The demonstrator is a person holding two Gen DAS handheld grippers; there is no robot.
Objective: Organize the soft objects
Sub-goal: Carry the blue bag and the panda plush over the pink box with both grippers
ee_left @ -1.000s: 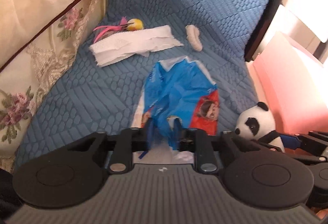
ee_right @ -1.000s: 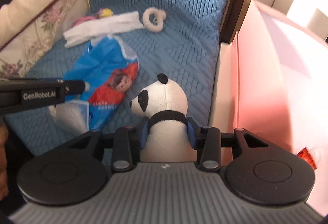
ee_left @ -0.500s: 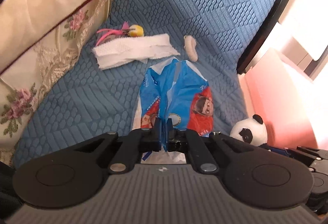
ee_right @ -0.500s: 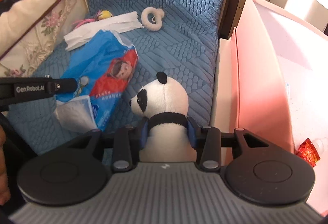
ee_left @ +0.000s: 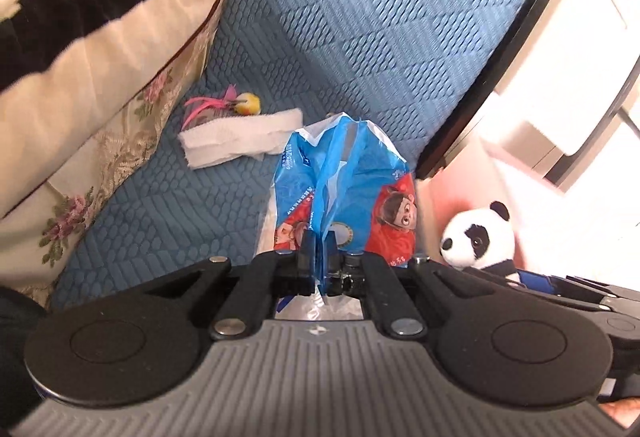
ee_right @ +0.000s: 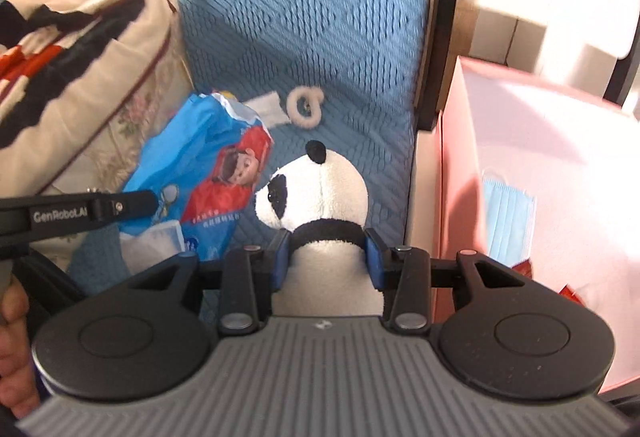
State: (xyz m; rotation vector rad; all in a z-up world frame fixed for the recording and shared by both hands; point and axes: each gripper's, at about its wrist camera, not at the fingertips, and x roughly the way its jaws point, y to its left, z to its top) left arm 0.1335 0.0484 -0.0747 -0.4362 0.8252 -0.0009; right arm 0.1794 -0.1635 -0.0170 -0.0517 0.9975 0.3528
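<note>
Now both grippers are holding something, and the relation that matters is the pink box (ee_right: 560,173) sitting at the right of the right wrist view, just beside the sofa's (ee_right: 320,17) edge, with a blue face mask (ee_right: 508,213) already lying inside it. The right gripper (ee_right: 326,257) is clamping the panda toy (ee_right: 320,197) around its black neck band, jaws partly apart with the pads pressing on both sides, the head pointing up the frame and the body running back toward the camera. From there the box lies directly to the right, so the right hand is judged the nearer one for a drop. The left gripper (ee_left: 318,249) is pinched almost fully closed on a gathered fold of the blue tissue packet (ee_left: 344,185), whose long axis is running away up the frame; the box is showing only as a pink strip at the right edge of that view. Compared with a second ago, the left jaws have just been closing on the wrap, and both views are looking from higher, with the packet bunching up off the cushion. A white cloth (ee_left: 240,141), a feather toy (ee_left: 236,103) and a fluffy hair tie (ee_right: 306,105) are still lying on the seat.
</note>
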